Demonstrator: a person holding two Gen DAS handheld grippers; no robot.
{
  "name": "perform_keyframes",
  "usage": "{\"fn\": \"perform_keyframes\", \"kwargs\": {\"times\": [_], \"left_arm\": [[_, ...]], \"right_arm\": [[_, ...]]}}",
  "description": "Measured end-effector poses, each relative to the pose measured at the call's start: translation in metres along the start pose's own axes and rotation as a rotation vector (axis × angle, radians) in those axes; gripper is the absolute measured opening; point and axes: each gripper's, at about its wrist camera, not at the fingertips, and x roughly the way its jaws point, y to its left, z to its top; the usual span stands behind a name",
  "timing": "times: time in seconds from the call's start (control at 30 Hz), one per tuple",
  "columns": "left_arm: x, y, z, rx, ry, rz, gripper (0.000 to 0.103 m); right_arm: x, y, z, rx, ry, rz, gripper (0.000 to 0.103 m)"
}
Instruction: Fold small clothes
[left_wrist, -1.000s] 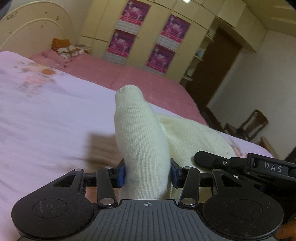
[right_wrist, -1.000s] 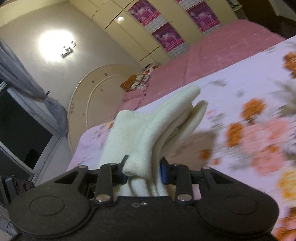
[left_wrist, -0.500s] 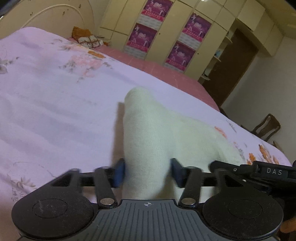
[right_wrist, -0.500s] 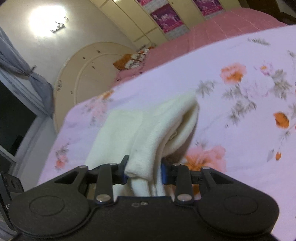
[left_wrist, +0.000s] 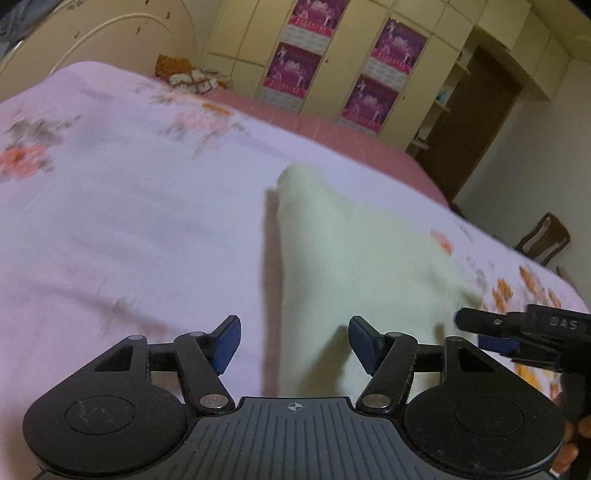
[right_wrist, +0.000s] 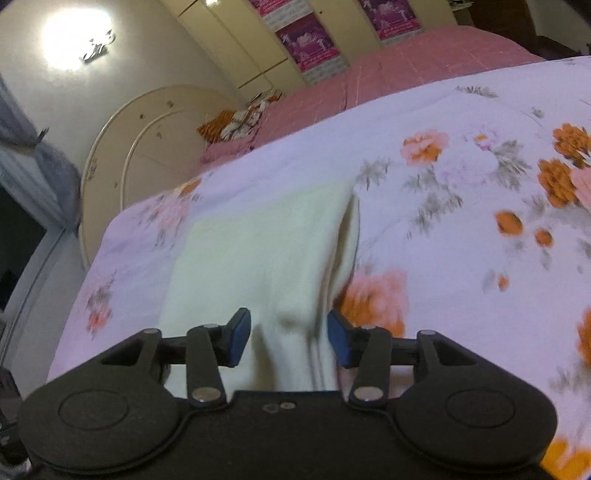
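A cream knitted garment (left_wrist: 354, 254) lies flat on the floral bedsheet (left_wrist: 129, 206), folded over on itself. In the left wrist view my left gripper (left_wrist: 294, 341) is open above its near left edge, the blue pads apart and not touching the cloth. In the right wrist view the same garment (right_wrist: 258, 251) lies on the sheet, with layered folded edges along its right side. My right gripper (right_wrist: 289, 339) is open around its near right edge, holding nothing. The right gripper also shows at the right of the left wrist view (left_wrist: 517, 332).
The bed has a lilac sheet with orange flowers (right_wrist: 480, 184) and a pink blanket (right_wrist: 406, 70) behind. A rounded headboard (right_wrist: 147, 147), wardrobes with posters (left_wrist: 332, 74), a dark door (left_wrist: 476, 122) and a wooden chair (left_wrist: 543, 240) stand around the bed.
Both grippers have opened and let go of the garment. It has dropped from a raised, pinched bundle to lying flat on the sheet. Both grippers have drawn back slightly.
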Motion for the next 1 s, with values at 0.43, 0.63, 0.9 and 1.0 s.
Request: {"fn": "perform_keyframes", "kwargs": {"times": [0.43, 0.63, 0.9, 1.0], "left_arm": [[-0.006, -0.015, -0.029, 0.072, 0.055, 0.062, 0.064], [-0.013, -0.022, -0.014, 0.081, 0.028, 0.054, 0.064], [0.002, -0.038, 0.024, 0.082, -0.011, 0.021, 0.064], [0.015, -0.046, 0.037, 0.100, -0.017, 0.025, 0.064]], "right_arm": [[-0.011, 0.011, -0.054, -0.032, 0.091, -0.154, 0.023], [-0.028, 0.030, -0.049, -0.094, 0.065, -0.152, 0.027], [-0.019, 0.053, -0.001, -0.141, -0.051, -0.149, 0.030], [-0.007, 0.056, 0.009, -0.158, -0.073, -0.161, 0.032]]}}
